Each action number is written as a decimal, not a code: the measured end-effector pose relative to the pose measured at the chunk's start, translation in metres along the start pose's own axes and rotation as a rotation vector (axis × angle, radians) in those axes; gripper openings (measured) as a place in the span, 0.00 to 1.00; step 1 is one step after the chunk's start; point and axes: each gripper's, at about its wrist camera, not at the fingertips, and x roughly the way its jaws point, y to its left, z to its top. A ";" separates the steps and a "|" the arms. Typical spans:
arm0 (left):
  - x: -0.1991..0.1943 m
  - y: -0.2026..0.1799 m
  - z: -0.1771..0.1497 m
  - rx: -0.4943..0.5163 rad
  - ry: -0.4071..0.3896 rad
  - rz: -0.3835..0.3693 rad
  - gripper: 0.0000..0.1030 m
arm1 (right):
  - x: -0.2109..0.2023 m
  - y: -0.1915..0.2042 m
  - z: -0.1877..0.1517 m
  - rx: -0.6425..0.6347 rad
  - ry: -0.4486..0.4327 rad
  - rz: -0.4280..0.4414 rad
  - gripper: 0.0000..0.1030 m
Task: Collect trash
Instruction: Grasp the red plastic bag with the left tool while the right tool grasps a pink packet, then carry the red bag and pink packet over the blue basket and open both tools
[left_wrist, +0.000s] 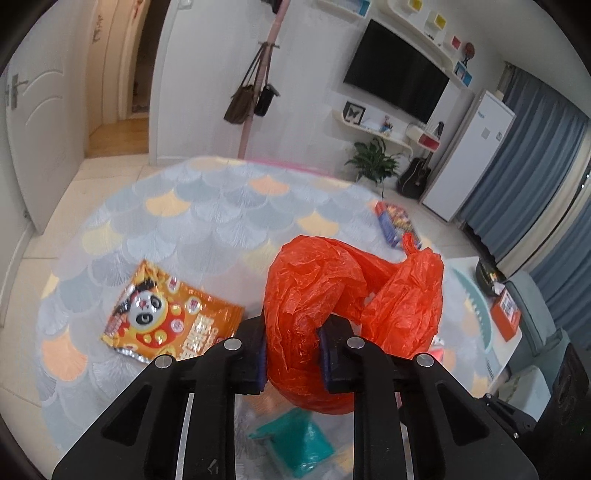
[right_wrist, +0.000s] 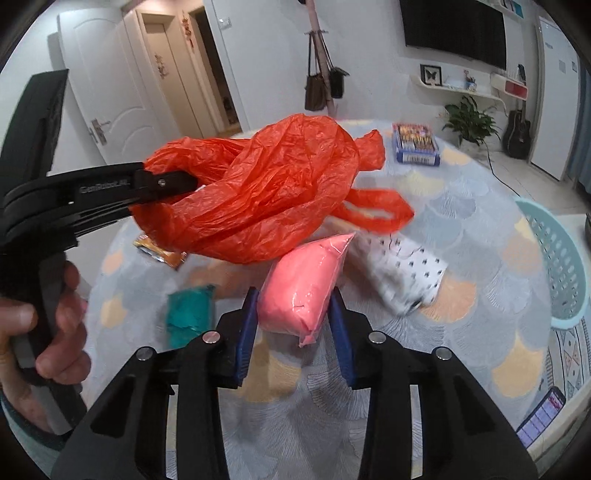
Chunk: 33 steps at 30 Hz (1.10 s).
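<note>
The left hand-held gripper (left_wrist: 291, 354) is closed on a crumpled orange plastic bag (left_wrist: 332, 295), which hangs clear of the scale-patterned rug (left_wrist: 192, 221). The right hand-held gripper (right_wrist: 291, 328) is partly closed, its pads pressing a pink pouch (right_wrist: 306, 288) held above the rug. An orange snack wrapper (left_wrist: 166, 314) lies to the left; a teal packet (left_wrist: 295, 446) lies near.

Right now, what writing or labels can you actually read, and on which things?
"GenRobot.AI": on the left gripper, seen side-on in the right wrist view.
Panda snack packet: large printed characters, too blurred to read.
Blue box: label too small.
White fridge: logo too small.
</note>
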 end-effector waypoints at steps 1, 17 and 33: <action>-0.004 -0.003 0.003 0.002 -0.012 -0.001 0.18 | -0.006 -0.001 0.002 0.002 -0.012 0.013 0.33; -0.023 -0.082 0.056 0.117 -0.121 -0.046 0.18 | -0.072 -0.065 0.031 0.110 -0.170 0.011 0.33; 0.047 -0.230 0.077 0.285 -0.105 -0.063 0.18 | -0.123 -0.228 0.044 0.326 -0.287 -0.211 0.33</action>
